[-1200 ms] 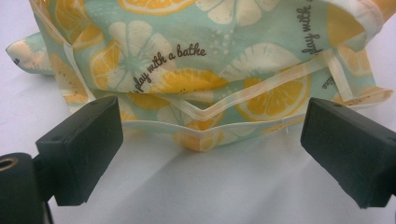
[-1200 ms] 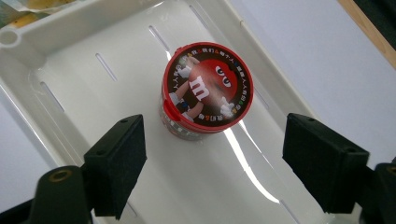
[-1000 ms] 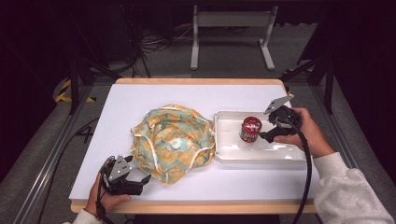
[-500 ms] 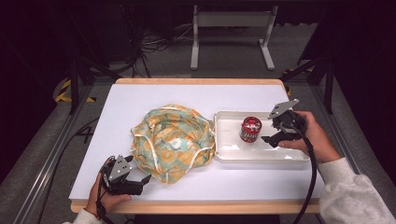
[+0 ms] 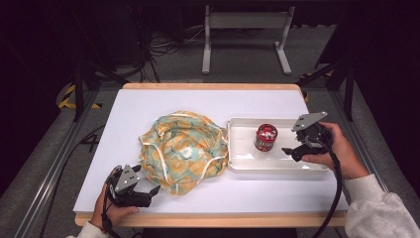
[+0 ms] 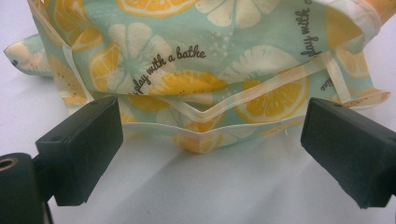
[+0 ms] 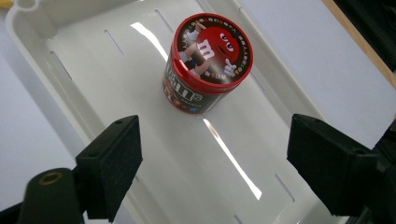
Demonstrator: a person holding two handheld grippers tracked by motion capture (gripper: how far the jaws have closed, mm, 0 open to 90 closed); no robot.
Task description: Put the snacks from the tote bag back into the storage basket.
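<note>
the right gripper (image 7: 210, 163) hangs with its jaws spread wide and nothing between them, above the near end of the tray (image 7: 84, 65); the can (image 7: 208, 63) stands upright just ahead of it on the tray floor, apart from both jaws. if it closes from here off-centre, one jaw would likely strike the can first and tip or slide it on the glossy plastic. the left gripper (image 6: 210, 154) is likewise wide open and empty, low over the table (image 6: 187, 196), with the bag (image 6: 210, 60) hem just ahead and untouched. a shallow bite there could catch only the piping and slip off, or drag the whole bag.
</note>
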